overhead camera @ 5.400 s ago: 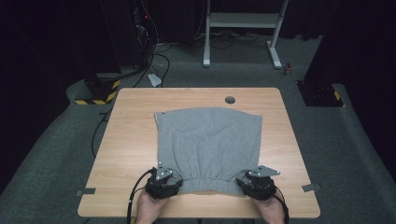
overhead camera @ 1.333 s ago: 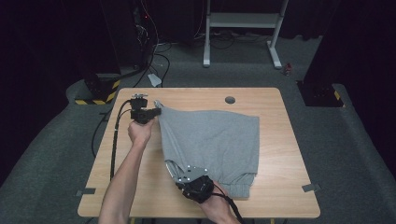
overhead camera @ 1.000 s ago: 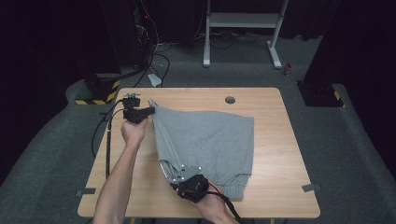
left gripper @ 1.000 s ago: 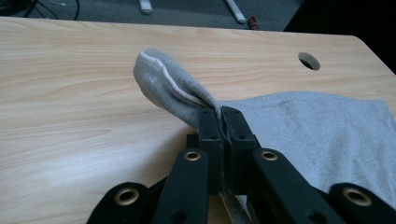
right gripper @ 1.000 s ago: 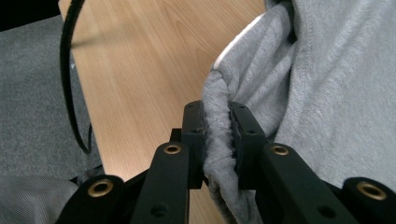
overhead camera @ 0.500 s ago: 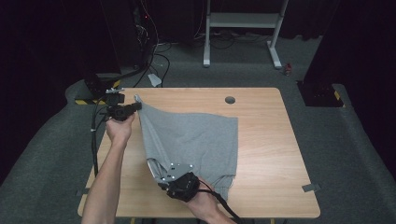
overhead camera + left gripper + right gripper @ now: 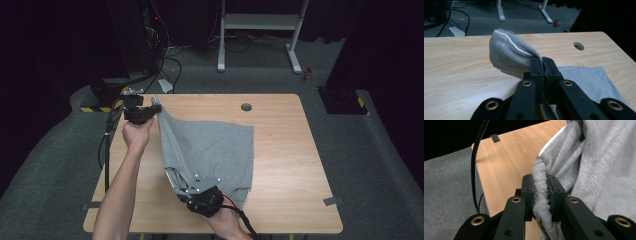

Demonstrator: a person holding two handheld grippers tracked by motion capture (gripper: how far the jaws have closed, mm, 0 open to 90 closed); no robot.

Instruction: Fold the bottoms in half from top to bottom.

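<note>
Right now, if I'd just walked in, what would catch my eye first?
A grey cloth garment stretched up off the wooden table. The left tongs pinch its far corner near the table's far left edge, the right tongs clamp its elastic hem near the front. Dark surroundings frame the scene.

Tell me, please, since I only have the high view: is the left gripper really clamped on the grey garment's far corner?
Observer: Yes. In the left gripper view the left gripper has its jaws shut on a fold of the grey garment.
Operator: And the right one?
Observer: The right gripper pinches a gathered, elastic-looking hem between its jaws.
Operator: Any detail on the cloth?
Observer: A white seam runs along the lifted fold's edge.
</note>
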